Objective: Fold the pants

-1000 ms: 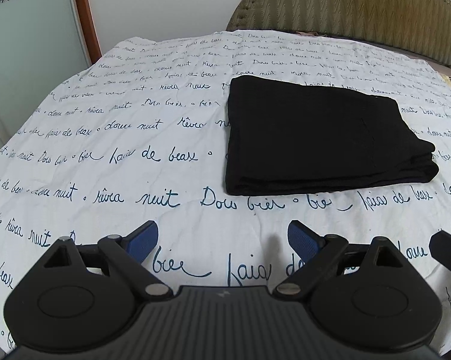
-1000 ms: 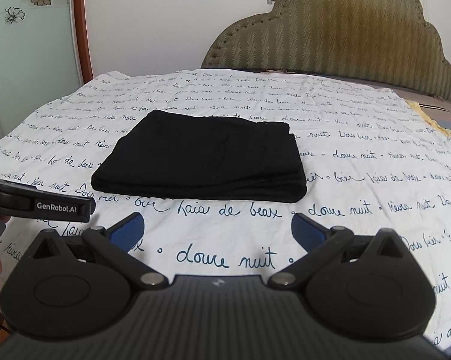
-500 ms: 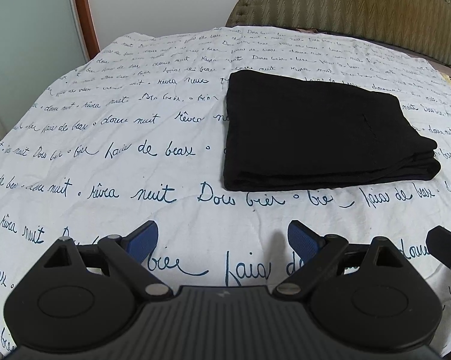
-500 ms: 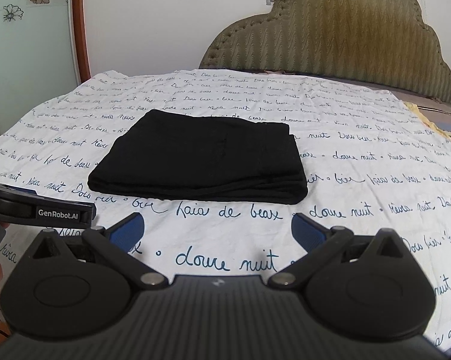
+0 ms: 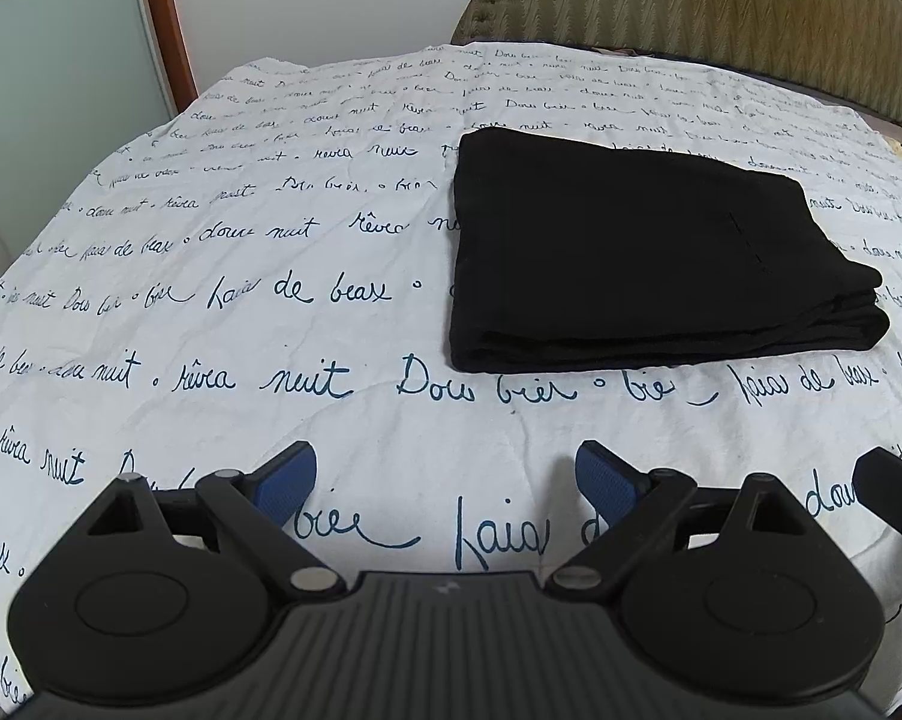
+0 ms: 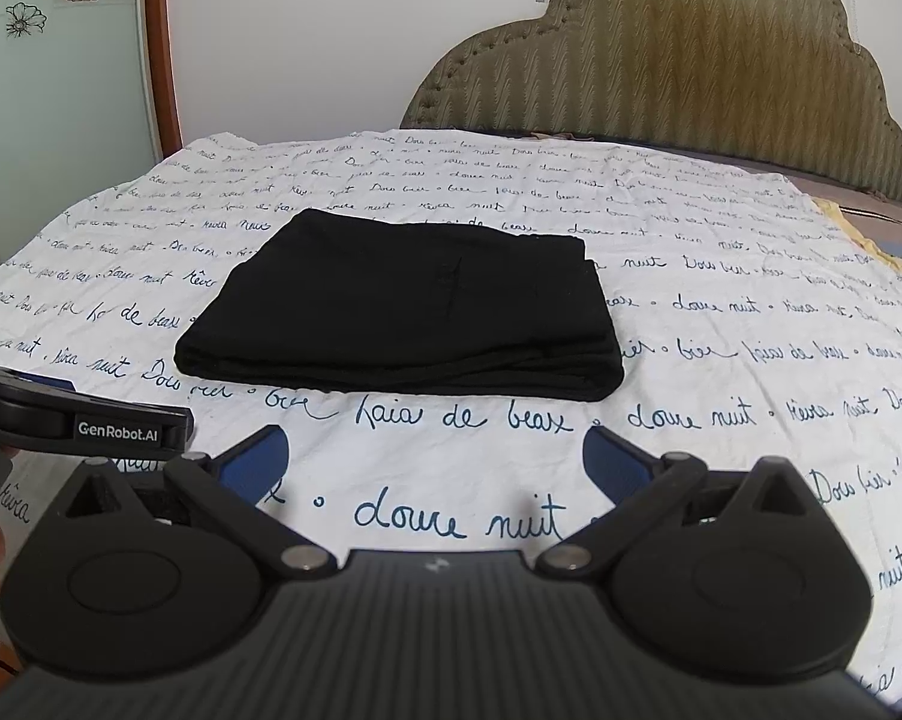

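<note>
Left wrist view shows the black pants (image 5: 643, 252) lying on the bed (image 5: 271, 312) as a compact rectangle, several layers stacked at the near edge, ahead and to the right of the left hand-held gripper (image 5: 445, 474). From the right wrist view the same bundle sits ahead, slightly left of centre, apart from the right hand-held gripper (image 6: 436, 459).

Judging by the neat stack, the folding looks finished or nearly so. What remains is probably to check the edges: the right end shows layers slightly stepped, so a light press or nudge there would square it. Any touch should come flat and from above, since dragging could slide the top layers apart.

Both hand-held grippers are spread wide and hold nothing, blue pads well apart. Each hovers low over the printed sheet, pointing forward toward the headboard (image 6: 661, 66), level, side by side, with the left one's body visible at the right view's left edge.
</note>
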Available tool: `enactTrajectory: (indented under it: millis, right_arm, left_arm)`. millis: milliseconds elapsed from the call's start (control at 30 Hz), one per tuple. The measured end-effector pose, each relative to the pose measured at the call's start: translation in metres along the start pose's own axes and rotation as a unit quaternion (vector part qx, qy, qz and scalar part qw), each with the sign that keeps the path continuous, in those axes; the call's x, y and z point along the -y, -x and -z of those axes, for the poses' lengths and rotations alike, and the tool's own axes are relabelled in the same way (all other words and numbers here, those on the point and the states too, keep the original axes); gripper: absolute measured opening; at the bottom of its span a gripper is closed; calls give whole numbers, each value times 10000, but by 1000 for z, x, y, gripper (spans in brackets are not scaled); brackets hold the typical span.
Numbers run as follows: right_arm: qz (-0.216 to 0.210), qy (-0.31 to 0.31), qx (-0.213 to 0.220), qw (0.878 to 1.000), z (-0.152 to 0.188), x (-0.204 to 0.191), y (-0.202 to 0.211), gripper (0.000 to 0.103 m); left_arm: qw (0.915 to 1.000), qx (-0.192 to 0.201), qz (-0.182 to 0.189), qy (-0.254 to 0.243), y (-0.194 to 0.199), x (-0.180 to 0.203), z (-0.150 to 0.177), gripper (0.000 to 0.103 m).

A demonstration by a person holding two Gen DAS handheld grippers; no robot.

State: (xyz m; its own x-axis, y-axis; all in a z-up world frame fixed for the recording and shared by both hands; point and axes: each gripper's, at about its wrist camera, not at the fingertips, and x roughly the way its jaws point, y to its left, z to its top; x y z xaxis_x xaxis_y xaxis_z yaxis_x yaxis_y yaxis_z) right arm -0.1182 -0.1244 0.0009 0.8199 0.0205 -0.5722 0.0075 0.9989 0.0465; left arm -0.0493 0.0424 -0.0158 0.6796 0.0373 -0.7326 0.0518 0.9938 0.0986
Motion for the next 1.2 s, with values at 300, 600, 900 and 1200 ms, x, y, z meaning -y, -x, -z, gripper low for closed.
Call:
enactTrajectory:
  millis: [300, 600, 900, 1200]
  right_arm:
    - [-13, -6, -23, 10000, 0, -1, -3, 103]
    - [0, 34, -45, 10000, 1, -2, -6, 103]
    - [6, 11, -75, 10000, 1, -1, -10, 103]
    - [-4, -13, -69, 10000, -1, 0, -13, 103]
  left_arm:
    - [10000, -22, 16, -33, -2, 0, 0, 94]
    - [10000, -28, 20, -54, -4, -1, 0, 94]
    - [10000, -25, 2, -71, -7, -1, 0, 94]
    - [10000, -42, -1, -85, -8, -1, 2, 94]
